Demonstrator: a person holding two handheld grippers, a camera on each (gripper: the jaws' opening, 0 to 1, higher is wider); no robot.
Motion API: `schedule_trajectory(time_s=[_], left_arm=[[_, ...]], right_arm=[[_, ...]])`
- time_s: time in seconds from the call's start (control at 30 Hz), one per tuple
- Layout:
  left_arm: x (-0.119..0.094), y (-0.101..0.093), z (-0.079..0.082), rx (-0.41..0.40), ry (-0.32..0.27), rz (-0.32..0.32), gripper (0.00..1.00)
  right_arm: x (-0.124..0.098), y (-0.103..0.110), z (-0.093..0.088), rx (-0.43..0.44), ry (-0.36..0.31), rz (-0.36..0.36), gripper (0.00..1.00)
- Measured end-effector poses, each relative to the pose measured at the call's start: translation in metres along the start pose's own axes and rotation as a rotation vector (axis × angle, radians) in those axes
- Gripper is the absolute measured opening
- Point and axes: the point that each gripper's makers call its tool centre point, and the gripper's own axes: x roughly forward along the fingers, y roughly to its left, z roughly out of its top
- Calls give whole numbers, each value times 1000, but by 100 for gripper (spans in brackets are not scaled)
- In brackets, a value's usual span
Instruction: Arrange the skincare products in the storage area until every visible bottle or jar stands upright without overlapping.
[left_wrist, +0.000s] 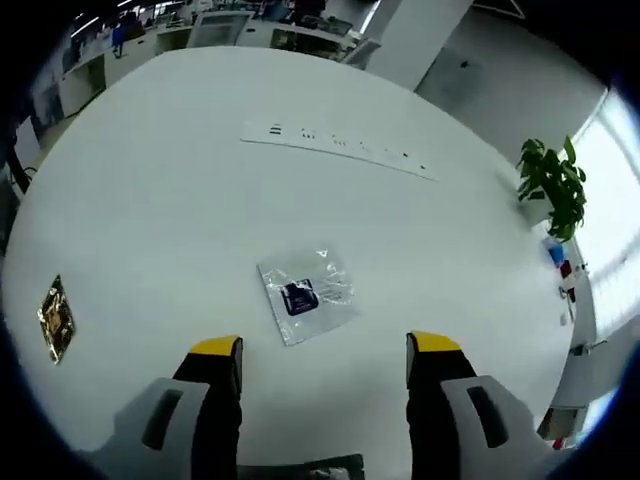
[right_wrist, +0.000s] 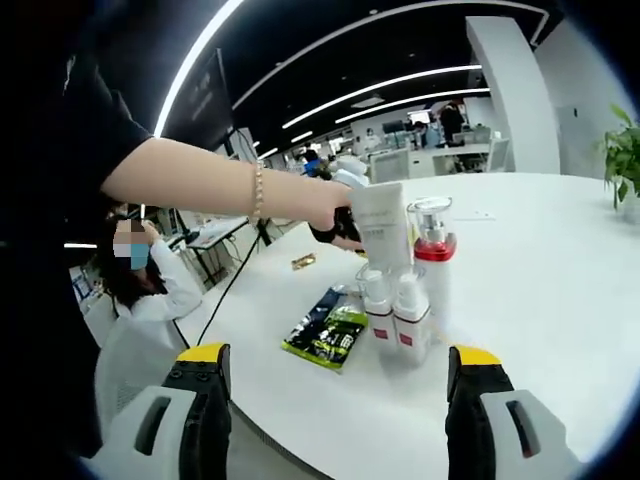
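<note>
**Open table left, crowded centre right**

In the left gripper view we find bare table (left_wrist: 150, 180) around a centre sachet (left_wrist: 306, 296). In the right gripper view, upright bottles (right_wrist: 400, 310), a green packet (right_wrist: 325, 338) and a person's hand (right_wrist: 335, 215) block mid-frame.

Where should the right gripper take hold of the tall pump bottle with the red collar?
Grip the pump bottle on its white body, just below the red collar. Come from the right side: two small bottles stand against its front left and a white tube crowds its left. The bottle stands upright, so a level, sideways grip by the open right gripper looks safest.
</note>
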Motion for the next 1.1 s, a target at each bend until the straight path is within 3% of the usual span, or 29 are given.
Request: schedule_trajectory(time_s=[0.2, 0.33, 0.37, 0.4, 0.53, 0.63, 0.7, 0.73, 0.8, 0.9, 1.03, 1.1], left_arm=[[1, 2, 7, 9, -30, 70, 59], [0, 1, 12, 156, -44, 139, 53], [10, 9, 26, 170, -45, 143, 52], [13, 9, 30, 168, -45, 140, 53], [12, -2, 23, 168, -37, 146, 54], [12, 6, 22, 278, -8, 214, 54], [8, 2, 15, 262, -1, 208, 53], [6, 1, 14, 196, -8, 203, 53], [7, 4, 18, 241, -6, 212, 54], [7, 6, 16, 234, -5, 210, 51], [11, 10, 21, 263, -15, 182, 35], [10, 11, 21, 258, -18, 173, 35]], right_arm=[[0, -2, -1, 10, 3, -8, 94], [0, -3, 0, 17, 1, -15, 94], [0, -4, 0, 18, 0, -17, 94], [0, -4, 0, 19, -2, -18, 94], [-1, -6, 1, 30, -7, -25, 94], [-1, -7, 1, 35, -9, -27, 94], [-1, -8, 1, 37, -12, -29, 94], [-1, -8, 1, 38, -12, -30, 94], [-1, -8, 2, 42, -14, -31, 94], [-1, -9, 2, 42, -14, -31, 94], [-1, -9, 3, 42, -17, -31, 93], [0, -9, 3, 43, -18, -31, 93]])
